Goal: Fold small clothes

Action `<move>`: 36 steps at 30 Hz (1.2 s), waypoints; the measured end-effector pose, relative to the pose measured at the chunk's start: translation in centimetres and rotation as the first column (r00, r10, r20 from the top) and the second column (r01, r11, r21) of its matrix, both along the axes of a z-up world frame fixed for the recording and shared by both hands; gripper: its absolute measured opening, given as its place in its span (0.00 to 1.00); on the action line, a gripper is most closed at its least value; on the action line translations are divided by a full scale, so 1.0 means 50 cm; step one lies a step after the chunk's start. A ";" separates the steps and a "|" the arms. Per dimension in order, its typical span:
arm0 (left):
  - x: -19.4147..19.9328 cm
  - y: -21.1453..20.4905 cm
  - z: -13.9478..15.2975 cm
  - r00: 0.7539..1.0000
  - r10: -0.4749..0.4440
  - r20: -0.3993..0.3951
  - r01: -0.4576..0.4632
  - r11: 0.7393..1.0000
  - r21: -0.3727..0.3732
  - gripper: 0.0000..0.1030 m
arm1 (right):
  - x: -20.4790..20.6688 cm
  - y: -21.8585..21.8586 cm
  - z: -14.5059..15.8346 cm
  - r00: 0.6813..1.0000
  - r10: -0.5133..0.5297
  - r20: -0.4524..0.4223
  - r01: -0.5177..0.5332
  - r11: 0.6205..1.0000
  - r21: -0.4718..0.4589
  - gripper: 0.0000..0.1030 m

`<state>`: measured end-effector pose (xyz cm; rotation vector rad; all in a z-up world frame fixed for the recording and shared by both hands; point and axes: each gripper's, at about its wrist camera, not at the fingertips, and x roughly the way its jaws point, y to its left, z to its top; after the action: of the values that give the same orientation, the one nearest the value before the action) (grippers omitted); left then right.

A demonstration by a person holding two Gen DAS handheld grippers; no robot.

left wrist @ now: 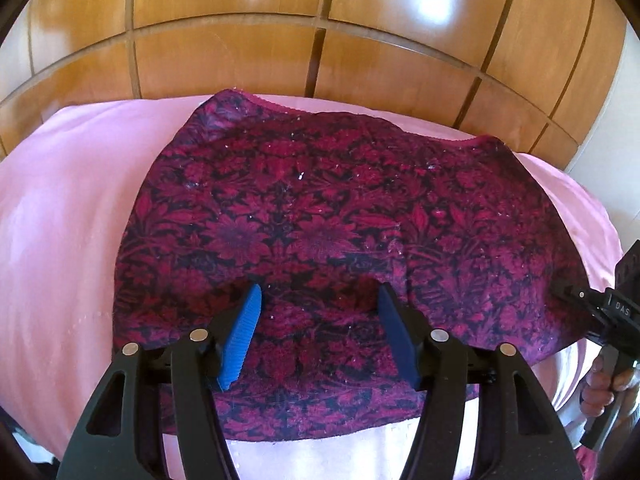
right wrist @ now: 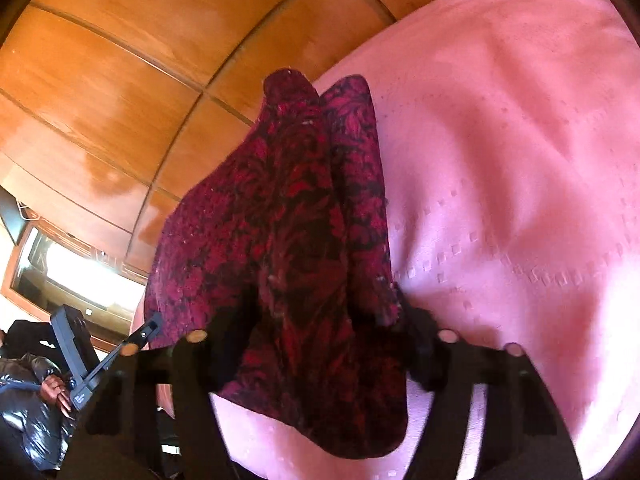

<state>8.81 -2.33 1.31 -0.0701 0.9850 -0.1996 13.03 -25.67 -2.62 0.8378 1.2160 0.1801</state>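
A dark red floral garment (left wrist: 320, 208) lies spread on a pink bed sheet (left wrist: 68, 216). My left gripper (left wrist: 319, 294) hovers over its near edge, blue pads (left wrist: 244, 328) well apart, with flat cloth beneath and nothing pinched. My right gripper (left wrist: 576, 300) meets the garment's right edge. In the right wrist view the garment (right wrist: 288, 208) rises as a bunched ridge that fills the gap of the right gripper (right wrist: 324, 320) and covers its fingertips. The near edge of that bunch hangs just above the sheet (right wrist: 500, 160).
A glossy wooden panelled wall (left wrist: 320, 52) stands right behind the bed. A hand (left wrist: 600, 388) holds the right gripper's handle. In the right wrist view the left gripper (right wrist: 144, 332), a hand (right wrist: 56, 390), a shiny dark jacket (right wrist: 24, 420) and a bright window (right wrist: 80, 280) sit at the left.
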 end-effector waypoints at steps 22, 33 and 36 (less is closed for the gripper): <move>0.018 0.114 -0.018 0.997 -0.060 -0.040 0.048 0.967 -0.249 0.52 | 0.084 0.151 0.227 0.962 0.180 0.207 -0.183 0.983 -0.006 0.26; -0.006 0.294 -0.001 0.999 0.017 -0.038 -0.033 0.878 -0.478 0.44 | 0.153 0.460 0.245 0.828 0.493 0.267 -0.482 0.869 -0.110 0.26; -0.025 0.369 0.017 0.996 0.088 -0.024 -0.087 0.850 -0.520 0.44 | 0.152 0.527 0.223 0.795 0.554 0.247 -0.527 0.832 -0.172 0.26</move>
<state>7.54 16.10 2.17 -0.6147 0.9012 -0.3802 20.65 0.69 8.51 0.3384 1.1493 0.6871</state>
